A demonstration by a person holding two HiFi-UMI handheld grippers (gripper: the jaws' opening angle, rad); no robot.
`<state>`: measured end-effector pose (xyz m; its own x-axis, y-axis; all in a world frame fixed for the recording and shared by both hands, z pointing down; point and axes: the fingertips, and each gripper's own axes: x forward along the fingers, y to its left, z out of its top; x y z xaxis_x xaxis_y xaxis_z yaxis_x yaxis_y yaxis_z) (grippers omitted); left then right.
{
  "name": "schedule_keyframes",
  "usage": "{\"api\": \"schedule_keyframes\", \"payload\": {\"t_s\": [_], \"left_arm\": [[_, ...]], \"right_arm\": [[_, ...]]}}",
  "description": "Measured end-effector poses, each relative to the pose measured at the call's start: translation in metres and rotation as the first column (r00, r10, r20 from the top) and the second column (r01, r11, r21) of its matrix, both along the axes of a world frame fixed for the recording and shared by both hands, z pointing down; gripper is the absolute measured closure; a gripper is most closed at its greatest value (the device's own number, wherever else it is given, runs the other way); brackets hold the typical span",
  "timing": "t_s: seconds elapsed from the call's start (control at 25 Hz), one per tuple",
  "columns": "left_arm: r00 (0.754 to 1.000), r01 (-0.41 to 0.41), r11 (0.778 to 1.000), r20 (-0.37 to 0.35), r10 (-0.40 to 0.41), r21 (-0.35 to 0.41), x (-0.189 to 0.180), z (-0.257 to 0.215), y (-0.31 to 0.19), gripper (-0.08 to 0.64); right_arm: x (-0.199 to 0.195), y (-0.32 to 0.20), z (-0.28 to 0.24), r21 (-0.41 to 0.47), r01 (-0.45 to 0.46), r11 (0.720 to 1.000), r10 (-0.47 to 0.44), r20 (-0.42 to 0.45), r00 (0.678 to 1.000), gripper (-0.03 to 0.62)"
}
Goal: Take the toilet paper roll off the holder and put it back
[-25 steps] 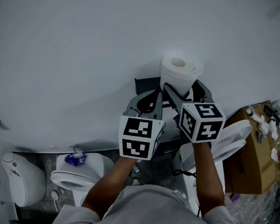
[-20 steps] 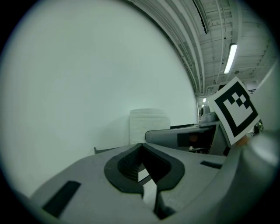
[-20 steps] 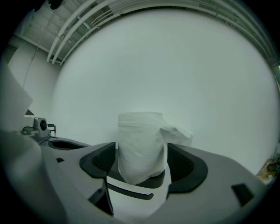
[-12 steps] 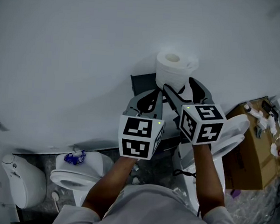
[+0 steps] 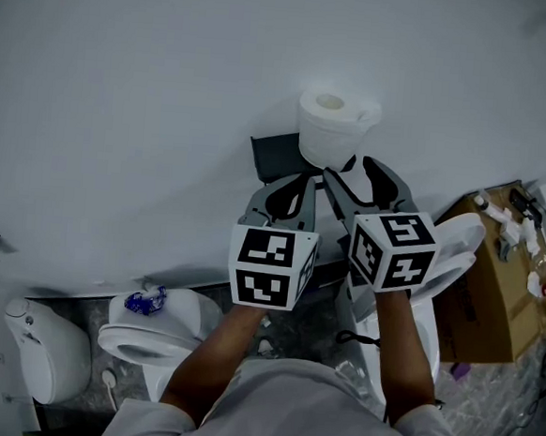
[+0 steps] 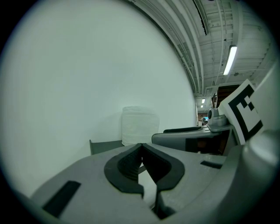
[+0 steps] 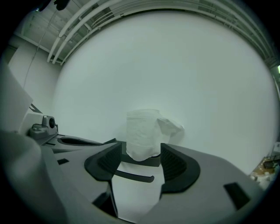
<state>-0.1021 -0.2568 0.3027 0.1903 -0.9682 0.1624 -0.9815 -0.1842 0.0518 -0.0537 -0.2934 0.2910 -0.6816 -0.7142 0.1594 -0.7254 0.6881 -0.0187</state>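
Facing the toilet paper roll (image 7: 142, 131), the right hand-held gripper (image 7: 141, 151), jaws apart, has just been closing; the left hand-held gripper (image 6: 142, 148) is closed, empty.

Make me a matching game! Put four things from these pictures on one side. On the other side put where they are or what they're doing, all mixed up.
Things:
1. white toilet paper roll
2. left gripper
3. right gripper
4. brown cardboard box

Places and states:
A. far right in the head view
B. jaws together, nothing in them
C. standing upright on the dark grey holder
D. jaws apart, roll between them

Pairs: 1-C, 2-B, 3-D, 4-A.

The right gripper's jaws have just been closing.
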Motion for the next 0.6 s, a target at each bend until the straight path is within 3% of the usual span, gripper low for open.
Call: {"api": "schedule_keyframes", "payload": {"t_s": [0.08, 0.36, 0.6], "left_arm": [[1.000, 0.003, 1.000, -0.001, -0.003, -0.001, 0.001, 0.001, 0.003, 0.555], [1.000, 0.004, 1.000, 0.002, -0.004, -0.006, 0.007, 0.004, 0.012, 0.555], [1.000, 0.007, 1.000, 0.002, -0.007, -0.012, 0.012, 0.009, 0.018, 0.555]], "right_arm": [[0.003, 0.004, 0.001, 0.005, -0.007, 1.000, 0.007, 0.002, 1.000, 0.342], [0.006, 0.021, 0.010, 0.003, -0.007, 1.000, 0.007, -0.010, 1.000, 0.396], [0.006, 0.032, 0.014, -0.001, 0.002, 1.000, -0.002, -0.007, 1.000, 0.499]]}}
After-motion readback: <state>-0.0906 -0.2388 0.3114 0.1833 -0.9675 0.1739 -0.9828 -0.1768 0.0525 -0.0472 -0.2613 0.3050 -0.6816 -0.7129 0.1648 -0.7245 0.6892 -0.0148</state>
